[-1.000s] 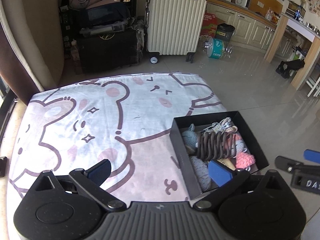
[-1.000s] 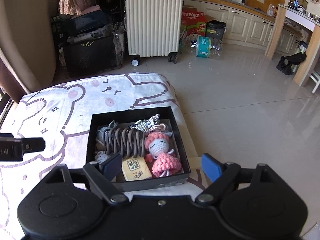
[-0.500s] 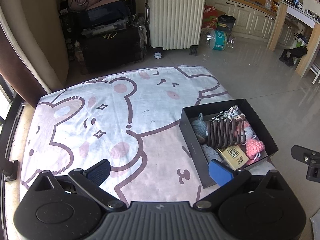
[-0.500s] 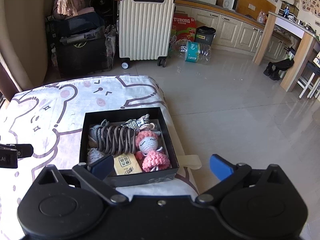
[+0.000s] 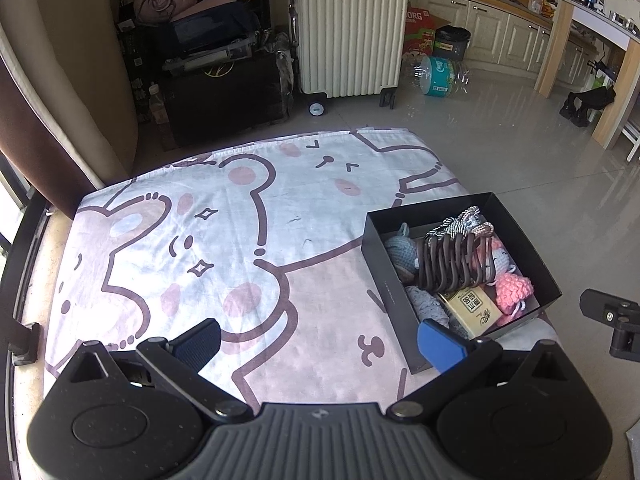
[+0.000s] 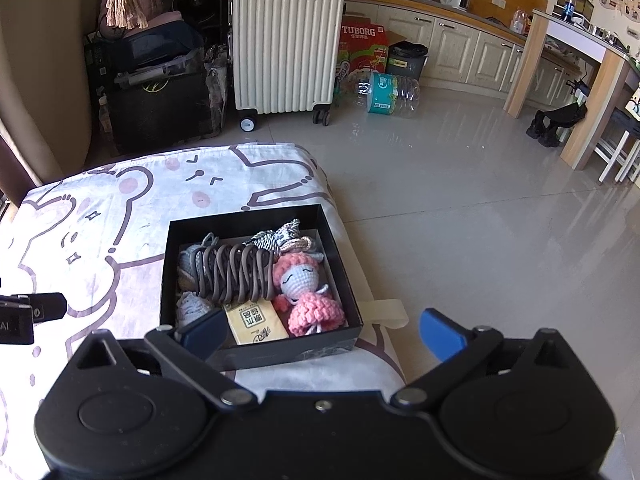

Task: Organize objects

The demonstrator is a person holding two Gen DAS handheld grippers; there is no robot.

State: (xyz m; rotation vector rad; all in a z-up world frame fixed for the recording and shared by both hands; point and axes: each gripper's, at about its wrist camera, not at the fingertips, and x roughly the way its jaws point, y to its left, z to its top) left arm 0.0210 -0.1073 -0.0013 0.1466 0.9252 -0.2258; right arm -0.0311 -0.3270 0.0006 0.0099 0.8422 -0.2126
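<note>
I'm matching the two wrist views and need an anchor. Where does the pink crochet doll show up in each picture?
Left wrist: the doll lies right of centre, in the far right side of the black box, mostly hidden behind the brown coil.
Right wrist: the doll lies just below centre, in the box's right half, face up.
Shared landmark: the white suitcase standing on the floor beyond the blanket.
</note>
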